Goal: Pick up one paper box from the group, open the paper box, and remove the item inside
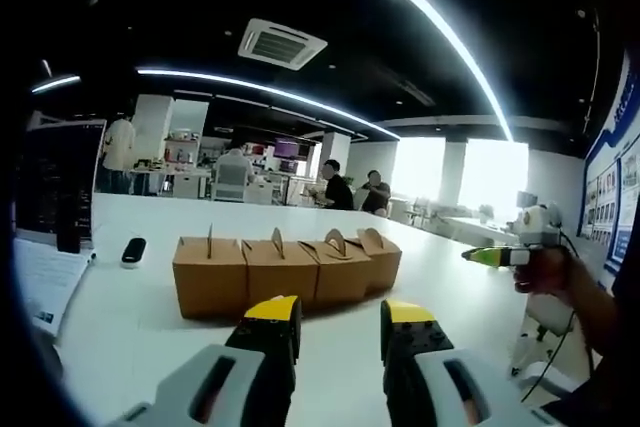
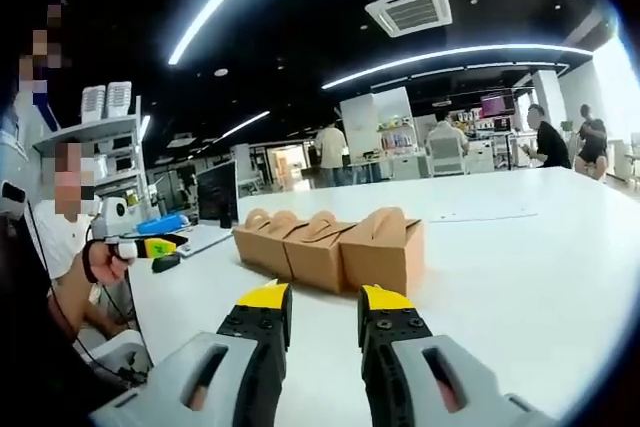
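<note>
Several brown paper boxes point(image 1: 285, 272) with carry-handle tops stand in a tight row on the white table point(image 1: 150, 332); the same row point(image 2: 330, 247) appears from its other end in the right gripper view. My left gripper point(image 1: 340, 315) hovers short of the row, yellow-tipped jaws open with nothing between them. My right gripper point(image 2: 323, 299) is also open and empty, a little before the nearest box point(image 2: 385, 252). Each gripper, held in a hand, shows in the other's view: the right gripper point(image 1: 497, 257) off to the right, the left gripper point(image 2: 150, 245) off to the left.
A dark monitor point(image 1: 58, 185), a small black device point(image 1: 133, 251) and a sheet of paper point(image 1: 45, 285) lie left of the boxes. Bare table point(image 2: 520, 277) spreads beyond the row. People sit and stand at desks far behind point(image 1: 340, 190).
</note>
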`<move>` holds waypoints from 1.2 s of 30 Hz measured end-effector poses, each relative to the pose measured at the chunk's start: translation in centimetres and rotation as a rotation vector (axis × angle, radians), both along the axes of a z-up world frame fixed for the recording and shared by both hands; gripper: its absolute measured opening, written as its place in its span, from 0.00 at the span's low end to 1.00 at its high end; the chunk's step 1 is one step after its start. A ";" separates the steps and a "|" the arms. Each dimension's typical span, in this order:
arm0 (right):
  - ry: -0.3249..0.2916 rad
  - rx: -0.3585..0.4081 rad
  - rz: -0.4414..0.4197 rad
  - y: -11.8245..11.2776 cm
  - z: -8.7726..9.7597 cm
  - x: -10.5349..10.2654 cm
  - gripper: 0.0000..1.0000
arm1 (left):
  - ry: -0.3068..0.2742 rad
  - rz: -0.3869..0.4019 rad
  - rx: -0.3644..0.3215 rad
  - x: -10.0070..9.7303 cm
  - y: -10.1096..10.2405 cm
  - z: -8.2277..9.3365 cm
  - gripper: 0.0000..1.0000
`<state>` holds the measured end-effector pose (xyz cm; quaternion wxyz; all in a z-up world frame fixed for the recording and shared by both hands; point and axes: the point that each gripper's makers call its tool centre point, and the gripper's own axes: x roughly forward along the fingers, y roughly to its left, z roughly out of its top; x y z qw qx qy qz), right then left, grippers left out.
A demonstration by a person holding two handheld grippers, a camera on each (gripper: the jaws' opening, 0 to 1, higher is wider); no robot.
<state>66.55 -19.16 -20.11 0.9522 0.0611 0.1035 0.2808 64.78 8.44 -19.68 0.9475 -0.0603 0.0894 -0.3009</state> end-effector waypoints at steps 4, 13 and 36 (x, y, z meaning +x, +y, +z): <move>-0.005 0.008 0.011 0.6 0.2 -0.3 0.27 | -0.015 0.009 -0.001 0.0 0.3 0.4 0.34; 0.014 -0.003 -0.012 0.3 -0.1 -0.1 0.27 | 0.024 0.016 -0.026 -0.1 0.4 -0.7 0.34; -0.015 0.009 0.000 0.8 0.3 -1.0 0.27 | 0.008 0.006 -0.013 -0.6 0.3 -0.8 0.34</move>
